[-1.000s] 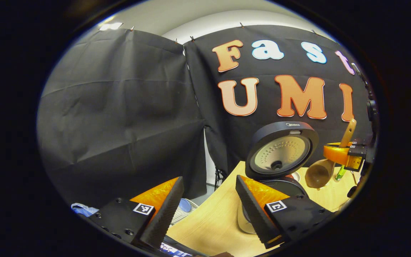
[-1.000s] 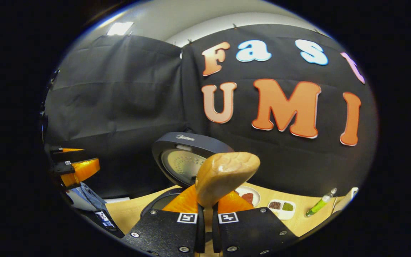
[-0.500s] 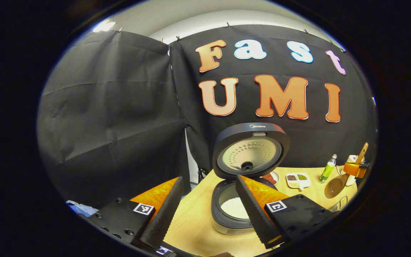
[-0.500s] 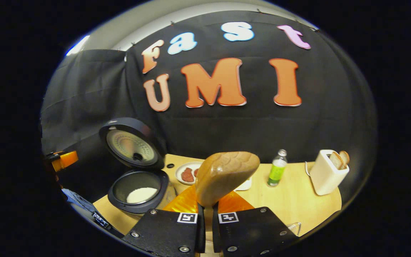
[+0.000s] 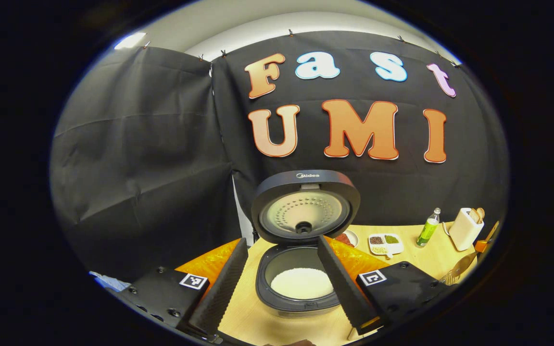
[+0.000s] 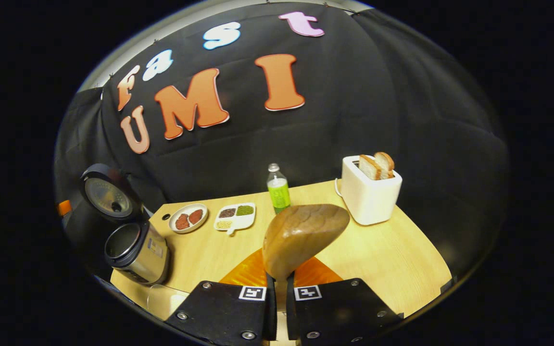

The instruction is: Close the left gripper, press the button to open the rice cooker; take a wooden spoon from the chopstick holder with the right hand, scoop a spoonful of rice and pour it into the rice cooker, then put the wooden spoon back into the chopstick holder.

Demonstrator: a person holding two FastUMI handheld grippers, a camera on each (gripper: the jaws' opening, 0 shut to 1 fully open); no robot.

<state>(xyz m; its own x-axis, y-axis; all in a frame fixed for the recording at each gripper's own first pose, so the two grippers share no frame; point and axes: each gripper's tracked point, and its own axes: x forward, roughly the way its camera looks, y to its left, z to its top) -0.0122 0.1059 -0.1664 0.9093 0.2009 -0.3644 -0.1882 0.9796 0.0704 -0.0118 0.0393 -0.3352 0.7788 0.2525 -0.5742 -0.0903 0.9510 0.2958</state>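
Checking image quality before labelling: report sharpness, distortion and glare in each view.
Left gripper view: sharp, fisheye bends the table edge, rice cooker evenly lit. Right gripper view: wooden spoon slightly soft up close, toaster crisp, no strong glare.

Black rice cooker (image 5: 306,211), white rice (image 5: 302,283); brown wooden spoon (image 6: 301,238); white chopstick holder (image 6: 371,196); green bottle (image 6: 279,191); tan table (image 6: 392,259).

Right gripper view – rice cooker (image 6: 135,252) far left on table (image 6: 392,269); plate (image 6: 188,217), tray (image 6: 234,216), bottle (image 6: 278,190), toaster (image 6: 371,192) rightward.
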